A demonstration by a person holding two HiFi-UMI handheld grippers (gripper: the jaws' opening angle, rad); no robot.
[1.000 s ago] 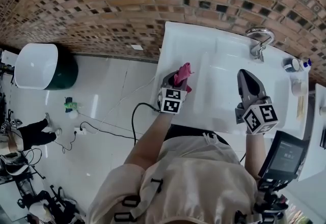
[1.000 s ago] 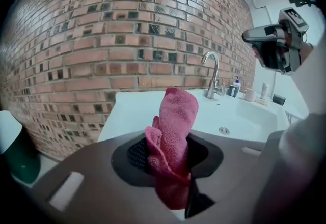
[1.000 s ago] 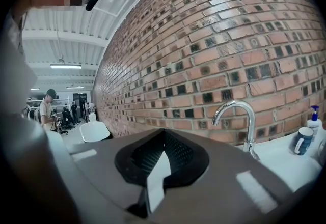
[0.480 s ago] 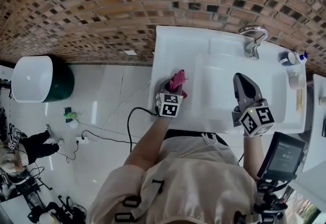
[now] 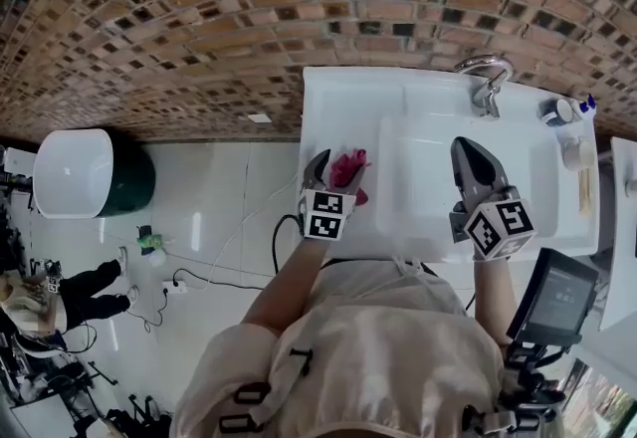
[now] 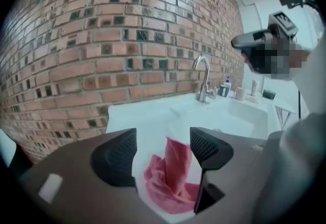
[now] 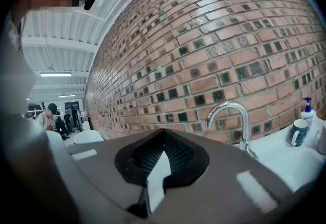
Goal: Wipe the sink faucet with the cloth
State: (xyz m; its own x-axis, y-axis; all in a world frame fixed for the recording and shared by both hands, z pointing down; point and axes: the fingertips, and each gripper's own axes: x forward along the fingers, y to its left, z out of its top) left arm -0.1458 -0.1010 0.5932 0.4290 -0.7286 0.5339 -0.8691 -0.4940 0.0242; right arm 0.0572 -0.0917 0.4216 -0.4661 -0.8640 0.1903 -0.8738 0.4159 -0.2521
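I see the crumpled pink cloth [image 6: 170, 177] heaped on the sink's left ledge [image 5: 328, 117], one fold peaking toward the brick wall [image 5: 199, 18], loose between my left gripper's [image 6: 162, 147] just-opened, wide jaws, while my right gripper [image 7: 162, 159] is closed and empty.

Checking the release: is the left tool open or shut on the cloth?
Open: left tool jaws have just been opening; the pink cloth sits between them, unclamped.
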